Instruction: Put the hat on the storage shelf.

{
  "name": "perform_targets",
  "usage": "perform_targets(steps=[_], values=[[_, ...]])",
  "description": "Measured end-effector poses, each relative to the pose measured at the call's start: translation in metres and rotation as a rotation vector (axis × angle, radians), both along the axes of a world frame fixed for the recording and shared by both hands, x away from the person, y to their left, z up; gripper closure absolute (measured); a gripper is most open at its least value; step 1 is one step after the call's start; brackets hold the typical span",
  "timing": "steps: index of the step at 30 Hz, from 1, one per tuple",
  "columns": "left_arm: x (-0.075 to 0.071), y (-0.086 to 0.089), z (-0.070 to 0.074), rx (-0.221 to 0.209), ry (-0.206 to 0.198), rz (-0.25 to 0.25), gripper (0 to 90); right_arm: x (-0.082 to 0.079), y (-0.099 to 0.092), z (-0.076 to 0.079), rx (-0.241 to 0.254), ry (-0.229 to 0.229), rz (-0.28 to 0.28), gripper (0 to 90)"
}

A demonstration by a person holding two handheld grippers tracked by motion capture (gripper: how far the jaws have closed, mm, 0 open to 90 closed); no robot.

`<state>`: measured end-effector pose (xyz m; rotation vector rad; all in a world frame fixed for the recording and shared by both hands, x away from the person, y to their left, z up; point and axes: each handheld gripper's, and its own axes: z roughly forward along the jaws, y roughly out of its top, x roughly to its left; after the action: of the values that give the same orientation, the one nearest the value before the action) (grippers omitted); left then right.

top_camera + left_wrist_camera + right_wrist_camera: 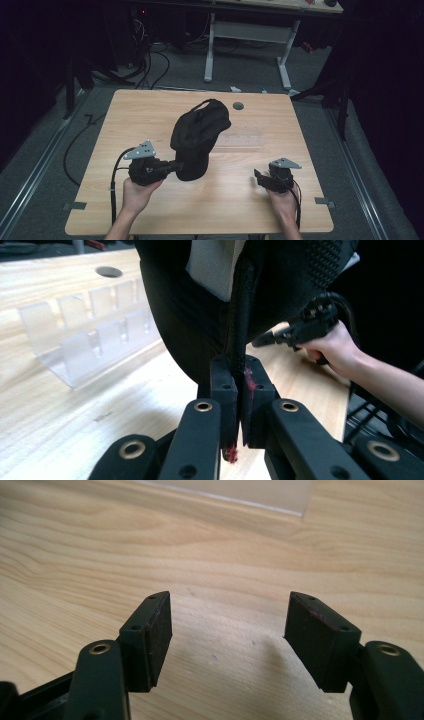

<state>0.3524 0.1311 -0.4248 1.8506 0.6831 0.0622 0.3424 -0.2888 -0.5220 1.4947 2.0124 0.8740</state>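
The left gripper (176, 166) sat over the left half of the worktop (150, 115), toward the near edge, its jaws squeezed together on a seam of the black bag (197, 137). In the left gripper view the two pads pinched a dark fabric ridge of the bag (200, 335), which rose from the jaws and showed a pale lining near its top. The bag stood lifted around the middle of the worktop, its loop handle at the top. A clear plastic rack (240, 141) lay just beyond it toward the right edge, and a small round hole (238, 105) marked the worktop near the far edge. The right gripper (257, 176) hovered low over the near right part of the worktop, well apart from the bag; its jaws stood wide with nothing between them, bare wood (225, 645) showing in the gap
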Motion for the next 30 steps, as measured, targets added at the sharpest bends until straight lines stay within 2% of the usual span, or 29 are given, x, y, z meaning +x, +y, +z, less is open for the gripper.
perform_targets(steps=[2,4,10,15,21,30], values=[[0.001,0.0,0.002,-0.004,-0.009,0.014,86.8,0.001,0.0,-0.005,-0.021,0.023,-0.01,35.3],[0.002,0.001,0.004,-0.005,-0.016,0.025,86.8,0.0,-0.002,-0.009,-0.013,0.007,-0.017,34.9],[0.006,0.004,0.011,-0.008,-0.026,0.061,86.8,0.0,-0.001,-0.009,-0.02,0.007,-0.036,35.0],[0.011,0.005,0.018,-0.021,-0.044,0.08,86.8,0.0,-0.001,-0.009,-0.017,0.007,-0.029,34.5],[0.021,0.003,0.021,-0.031,-0.046,0.1,86.8,0.0,-0.001,-0.009,-0.02,0.005,-0.025,34.1],[0.035,-0.006,0.024,-0.022,-0.055,0.114,86.8,0.0,0.0,-0.009,-0.016,0.009,-0.025,33.1]])
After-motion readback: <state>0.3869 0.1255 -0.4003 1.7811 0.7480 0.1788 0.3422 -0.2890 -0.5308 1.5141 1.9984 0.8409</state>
